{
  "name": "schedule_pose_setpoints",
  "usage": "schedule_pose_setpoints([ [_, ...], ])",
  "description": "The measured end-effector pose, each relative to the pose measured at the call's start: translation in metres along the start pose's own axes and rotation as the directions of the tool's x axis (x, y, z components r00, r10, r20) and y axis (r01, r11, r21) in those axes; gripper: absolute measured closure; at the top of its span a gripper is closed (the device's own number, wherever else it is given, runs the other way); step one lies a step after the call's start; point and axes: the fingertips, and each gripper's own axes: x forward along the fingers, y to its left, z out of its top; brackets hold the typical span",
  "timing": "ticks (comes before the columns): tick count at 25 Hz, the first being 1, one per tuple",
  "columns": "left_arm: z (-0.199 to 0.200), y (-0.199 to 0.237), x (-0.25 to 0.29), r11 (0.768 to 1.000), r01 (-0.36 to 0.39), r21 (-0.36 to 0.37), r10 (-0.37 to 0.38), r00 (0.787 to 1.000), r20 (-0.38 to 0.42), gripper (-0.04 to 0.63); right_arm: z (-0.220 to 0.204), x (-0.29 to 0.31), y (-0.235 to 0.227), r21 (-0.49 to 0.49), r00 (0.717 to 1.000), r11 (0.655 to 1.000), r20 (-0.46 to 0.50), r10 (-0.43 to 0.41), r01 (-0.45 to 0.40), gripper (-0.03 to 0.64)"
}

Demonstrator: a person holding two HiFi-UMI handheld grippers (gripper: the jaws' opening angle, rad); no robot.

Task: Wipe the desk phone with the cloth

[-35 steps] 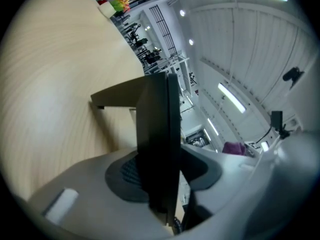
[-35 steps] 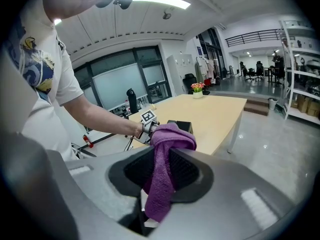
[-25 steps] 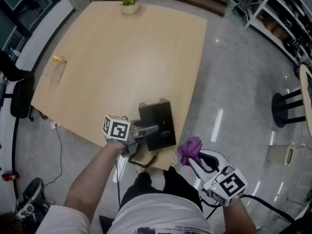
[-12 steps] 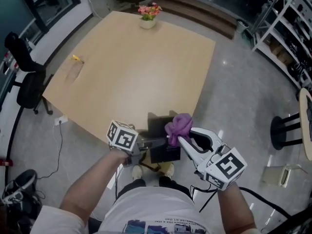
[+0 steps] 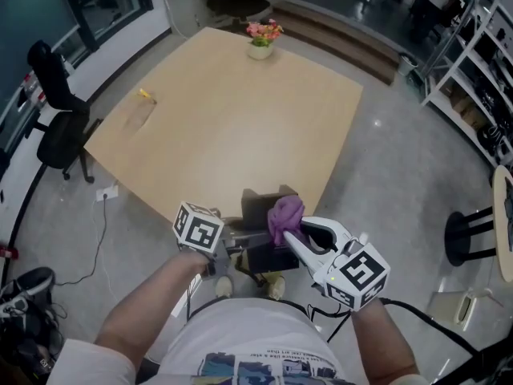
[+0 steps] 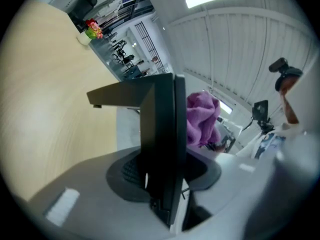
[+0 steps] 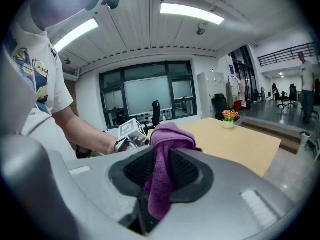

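Gripping the black desk phone [image 5: 268, 247] by its body, the left gripper [image 5: 240, 247] holds it up on edge in front of the near corner of the pale wooden tabletop [image 5: 224, 127]. A second ago the phone lay flat on that corner. The left gripper view shows its fingers [image 6: 100, 184] partly open and pressed against both faces of the slim phone [image 6: 160, 149].

The right gripper [image 5: 290, 235] hung out to the right over the grey floor [image 5: 401, 159] a second ago. It now sits just beside the left one, with the crumpled purple cloth [image 5: 284, 213] touching the top of the phone. Its fingers [image 7: 200, 184] are nearly closed, pinching a fold of the cloth [image 7: 167, 134] so that the rest bunches above them.

The head view has also tilted, so more of the room beyond the small pot of pink flowers [image 5: 260, 42] at the tabletop's far edge is in sight.

The phone's keypad and handset cannot be made out in any view. The cloth covers part of its upper edge, and the phone hides the left fingertips in the head view. Whether its lower edge touches the tabletop cannot be told.
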Motion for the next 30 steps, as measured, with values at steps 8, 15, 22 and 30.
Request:
schedule_pose_setpoints([
  [8, 0.006, -0.005, -0.014, 1.0, 0.002, 0.01, -0.002, 0.999, 0.041, 0.413, -0.043, -0.013, 0.041, 0.029, 0.994, 0.998, -0.088, 0.064, -0.062, 0.523],
  [15, 0.012, -0.011, -0.019, 0.999, 0.008, 0.031, -0.009, 0.999, 0.033, 0.413, -0.029, -0.025, 0.042, -0.007, 0.996, 0.999, -0.074, 0.049, -0.049, 0.523],
  [22, 0.001, -0.014, -0.018, 0.999, 0.006, 0.043, -0.006, 1.0, 0.0, 0.414, 0.034, -0.025, 0.014, -0.083, 0.999, 0.996, 0.043, -0.002, 0.006, 0.523],
  [30, -0.005, -0.021, -0.023, 0.999, 0.029, 0.037, -0.029, 1.0, 0.007, 0.414, 0.032, -0.017, 0.004, -0.066, 0.999, 0.998, 0.035, -0.011, 0.013, 0.523],
])
